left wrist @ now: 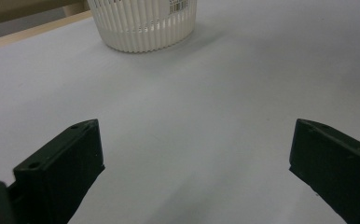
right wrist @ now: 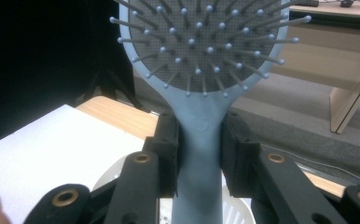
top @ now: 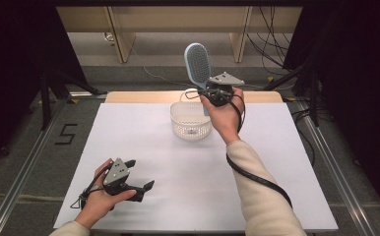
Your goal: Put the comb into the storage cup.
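At the lower left of the high view, the left tongs [top: 140, 178] rest low over the white surface [top: 143, 137], held in the person's left hand [top: 97, 201]. Their jaws stand wide apart with nothing between them; the left gripper view shows bare surface in the gap and the white basket [left wrist: 143, 23] at the top of the frame. In the high view that basket [top: 190, 119] sits at upper centre, on the far part of the surface. Just right of it, the right hand [top: 226, 115] lifts the right tongs [top: 208, 88] above the basket's far rim. These tongs are clamped on the handle of a light blue hairbrush [top: 198, 62], which stands upright with its bristled head at the top. In the right gripper view the two pads [right wrist: 168, 140] press the hairbrush [right wrist: 201, 140] handle from both sides, the basket below.
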Tool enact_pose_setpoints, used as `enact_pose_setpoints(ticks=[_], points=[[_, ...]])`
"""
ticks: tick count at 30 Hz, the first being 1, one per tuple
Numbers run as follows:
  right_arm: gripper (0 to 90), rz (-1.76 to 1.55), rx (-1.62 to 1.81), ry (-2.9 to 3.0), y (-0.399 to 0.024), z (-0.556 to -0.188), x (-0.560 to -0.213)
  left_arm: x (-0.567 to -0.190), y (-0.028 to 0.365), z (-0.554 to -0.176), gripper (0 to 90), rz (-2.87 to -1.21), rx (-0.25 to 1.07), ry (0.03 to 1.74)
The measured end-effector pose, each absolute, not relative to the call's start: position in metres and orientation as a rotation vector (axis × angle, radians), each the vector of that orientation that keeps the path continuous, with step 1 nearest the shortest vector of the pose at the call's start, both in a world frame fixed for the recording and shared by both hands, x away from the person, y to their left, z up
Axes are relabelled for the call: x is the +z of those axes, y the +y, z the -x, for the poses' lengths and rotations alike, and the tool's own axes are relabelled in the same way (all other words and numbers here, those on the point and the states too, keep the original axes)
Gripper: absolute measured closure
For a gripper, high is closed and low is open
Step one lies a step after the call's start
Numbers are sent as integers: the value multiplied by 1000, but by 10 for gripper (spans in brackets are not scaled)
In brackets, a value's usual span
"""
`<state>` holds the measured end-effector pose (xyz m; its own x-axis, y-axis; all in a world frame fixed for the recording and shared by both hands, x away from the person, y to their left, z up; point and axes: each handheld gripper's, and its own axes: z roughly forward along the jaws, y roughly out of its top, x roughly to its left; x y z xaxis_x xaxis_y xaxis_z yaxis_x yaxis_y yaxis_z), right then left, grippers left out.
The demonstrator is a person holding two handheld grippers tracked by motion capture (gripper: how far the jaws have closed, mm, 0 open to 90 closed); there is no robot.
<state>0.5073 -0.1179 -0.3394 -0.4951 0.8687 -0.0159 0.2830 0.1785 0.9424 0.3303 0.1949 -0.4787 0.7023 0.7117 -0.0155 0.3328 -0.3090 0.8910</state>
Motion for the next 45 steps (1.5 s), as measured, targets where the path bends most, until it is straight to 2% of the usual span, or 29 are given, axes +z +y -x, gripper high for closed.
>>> enact_pose_setpoints(ticks=[45], points=[[705, -1055, 1306, 1928, -106, -519, -347, -479, 195, -330, 22, -1912, 479, 805]])
